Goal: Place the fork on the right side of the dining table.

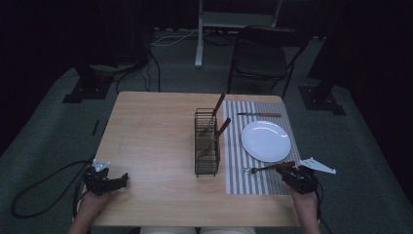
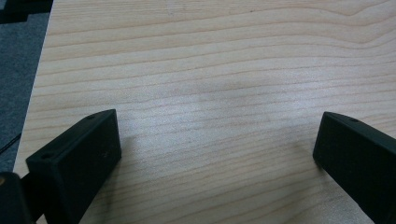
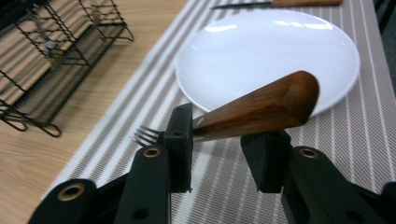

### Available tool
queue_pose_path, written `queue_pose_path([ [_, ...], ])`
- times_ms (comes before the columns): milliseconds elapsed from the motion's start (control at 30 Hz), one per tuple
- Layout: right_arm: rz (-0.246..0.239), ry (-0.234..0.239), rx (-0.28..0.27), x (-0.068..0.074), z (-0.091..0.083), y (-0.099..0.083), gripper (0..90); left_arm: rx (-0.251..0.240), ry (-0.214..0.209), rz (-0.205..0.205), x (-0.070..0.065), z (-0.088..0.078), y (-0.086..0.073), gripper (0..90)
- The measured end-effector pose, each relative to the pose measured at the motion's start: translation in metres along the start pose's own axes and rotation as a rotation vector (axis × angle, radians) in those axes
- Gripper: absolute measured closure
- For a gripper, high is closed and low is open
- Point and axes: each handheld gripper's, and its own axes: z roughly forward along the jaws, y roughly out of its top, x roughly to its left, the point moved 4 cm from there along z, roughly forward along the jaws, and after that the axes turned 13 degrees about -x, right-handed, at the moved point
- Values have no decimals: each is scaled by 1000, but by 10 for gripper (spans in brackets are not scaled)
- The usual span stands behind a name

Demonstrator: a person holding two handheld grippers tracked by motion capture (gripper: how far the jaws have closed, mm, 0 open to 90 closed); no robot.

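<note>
Between right tongs, fork.

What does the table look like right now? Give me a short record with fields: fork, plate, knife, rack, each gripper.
fork: on the striped mat, near side of plate, wooden handle between the right gripper's jaws
plate: white, empty, on the mat
knife: on the mat beyond the plate
rack: wire, left of the mat, two wooden handles sticking up
right gripper: jaws apart around the fork handle, not clamping
left gripper: open over bare table
</note>
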Motion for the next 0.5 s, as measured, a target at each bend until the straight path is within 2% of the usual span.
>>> queue_pose_path([
  [200, 15, -9, 5, -18, 0, -9, 600, 0, 0, 0, 0, 0, 0, 13],
  [267, 23, 3, 2, -22, -1, -13, 585, 0, 0, 0, 0, 0, 0, 12],
  [500, 52, -13, 28, -40, 0, -28, 567, 0, 0, 0, 0, 0, 0, 13],
])
